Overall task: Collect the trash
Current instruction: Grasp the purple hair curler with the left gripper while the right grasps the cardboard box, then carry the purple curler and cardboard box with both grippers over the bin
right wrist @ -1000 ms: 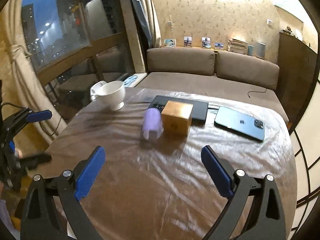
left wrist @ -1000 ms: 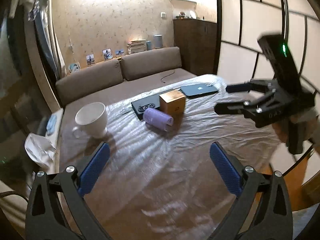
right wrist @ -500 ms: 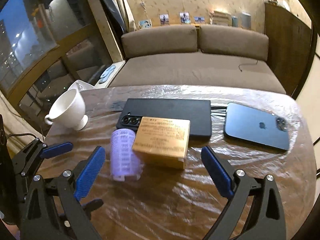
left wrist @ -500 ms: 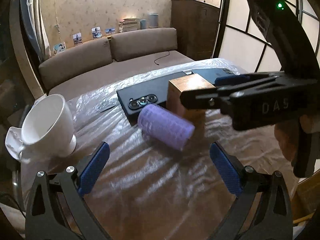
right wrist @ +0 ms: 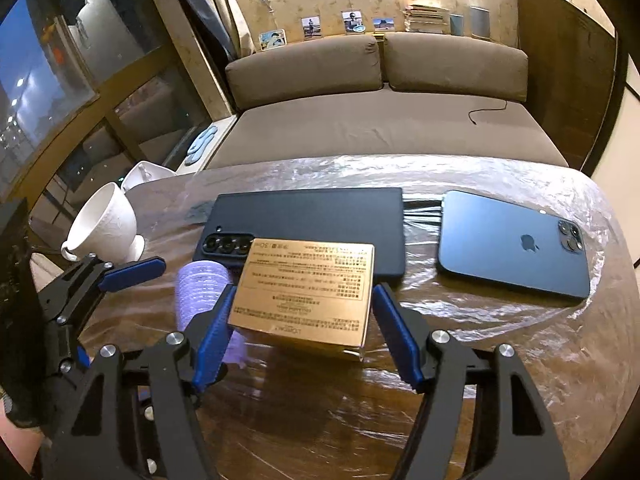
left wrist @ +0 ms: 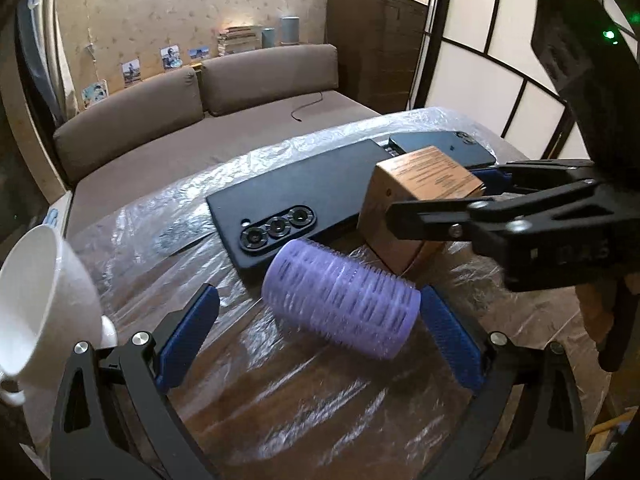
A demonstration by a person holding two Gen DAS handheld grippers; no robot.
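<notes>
Both grippers have moved in since half a second ago. The left gripper [left wrist: 316,332], jaws wide, now brackets the purple hair roller [left wrist: 340,304] mid-table; the right gripper [right wrist: 304,336], also wide, flanks the gold box [right wrist: 308,292], seemingly not yet gripping.

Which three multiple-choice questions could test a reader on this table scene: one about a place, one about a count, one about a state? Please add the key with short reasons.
1. Where is the purple roller?
A in the cup; B on the blue phone; C between the fingers of the left gripper.
2. How many lenses show on the black phone?
A three; B one; C five.
3. How is the right gripper?
A shut, holding nothing; B open astride the gold box; C shut on the roller.
Key: C, blue fingers flank it; A, three in a row; B, its fingers stand apart beside the box.
</notes>
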